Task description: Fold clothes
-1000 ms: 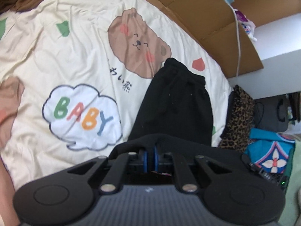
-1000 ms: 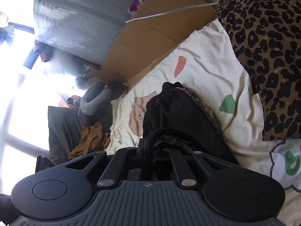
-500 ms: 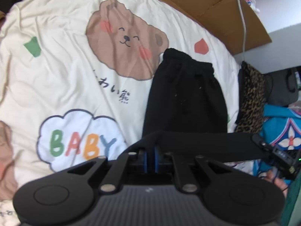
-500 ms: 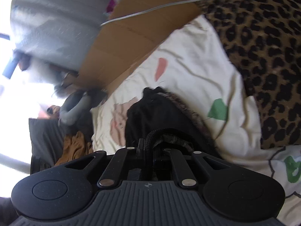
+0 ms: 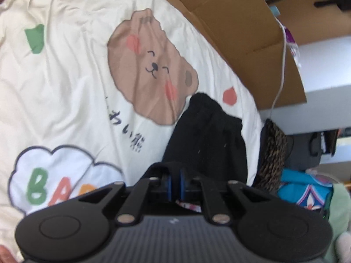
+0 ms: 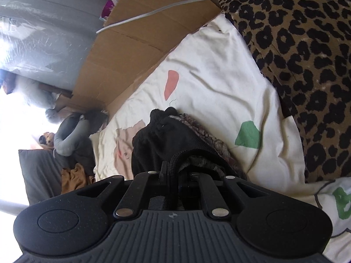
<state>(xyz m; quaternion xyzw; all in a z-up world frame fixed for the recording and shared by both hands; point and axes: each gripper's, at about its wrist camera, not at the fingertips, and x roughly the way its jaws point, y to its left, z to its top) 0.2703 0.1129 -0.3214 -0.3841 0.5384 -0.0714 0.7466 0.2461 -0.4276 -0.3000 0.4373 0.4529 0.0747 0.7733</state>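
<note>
Black trousers point(image 5: 208, 135) lie on the bed's cream sheet point(image 5: 72, 87), waistband end away from me, the near end lifted into both of my tools. Starting at the left of the left wrist view, I read a white cloud print point(image 5: 57, 171) holding coloured letters, "BA" showing before my tool cuts off the rest. To its right sit dark Japanese characters point(image 5: 125, 127) that I cannot read surely, under a brown bear face point(image 5: 151, 70). My left hand-held gripper point(image 5: 175, 184) has its blue pads nearly together, pinching a fold of the black cloth. Right of the trousers a leopard-print cloth point(image 5: 274, 149) hangs at the bed's edge, with brown cardboard point(image 5: 241, 32) and a white cable point(image 5: 283, 50) beyond.

In the right wrist view my right hand-held gripper point(image 6: 173, 184) is clamped tight on the trousers' ribbed hem point(image 6: 175, 160). Further right come a green patch point(image 6: 248, 135) on the sheet and a green letter point(image 6: 342, 201), seemingly a "B".
</note>
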